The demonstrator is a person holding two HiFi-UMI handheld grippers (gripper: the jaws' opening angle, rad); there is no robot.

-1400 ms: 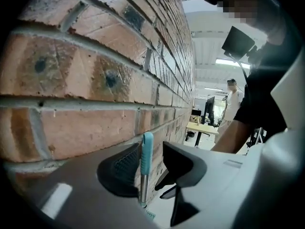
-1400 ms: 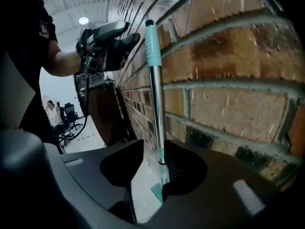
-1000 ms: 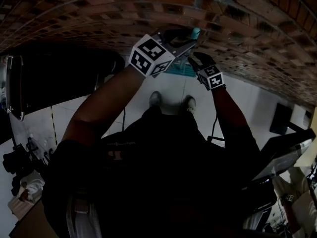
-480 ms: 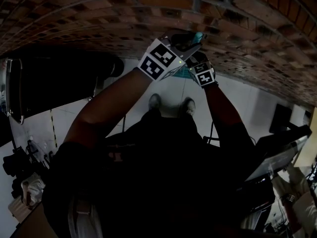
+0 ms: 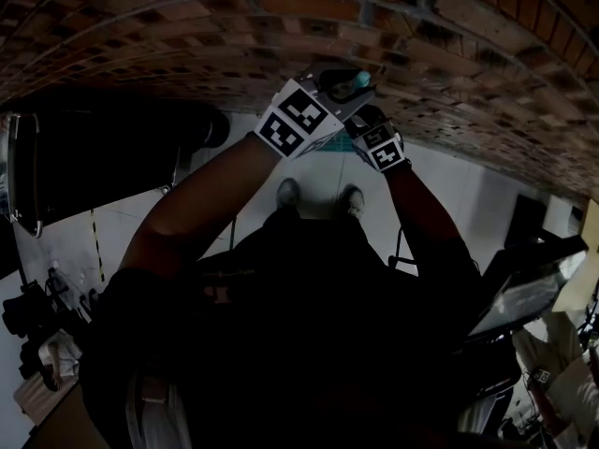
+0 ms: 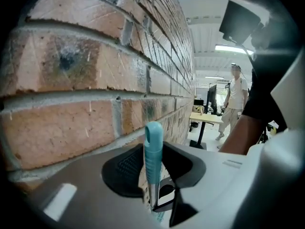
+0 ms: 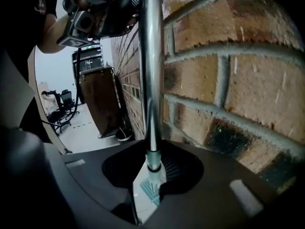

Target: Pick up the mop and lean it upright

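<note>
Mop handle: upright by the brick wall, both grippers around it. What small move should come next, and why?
Probably draw the left gripper back off the teal grip: its jaws stand apart, and the grip stands upright beside the brick wall. The right gripper, jaws closing around the metal shaft, could steady it.

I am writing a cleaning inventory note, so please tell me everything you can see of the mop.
The mop stands nearly upright, close beside the brick wall; whether it touches the bricks cannot be told. It has a shiny metal pole, a teal plastic-looking grip at the top, and a pale head with teal strips at the bottom. The fingers of the left gripper stand around the grip. Those of the right gripper are closing around the pole lower down, not yet pressing it.
</note>
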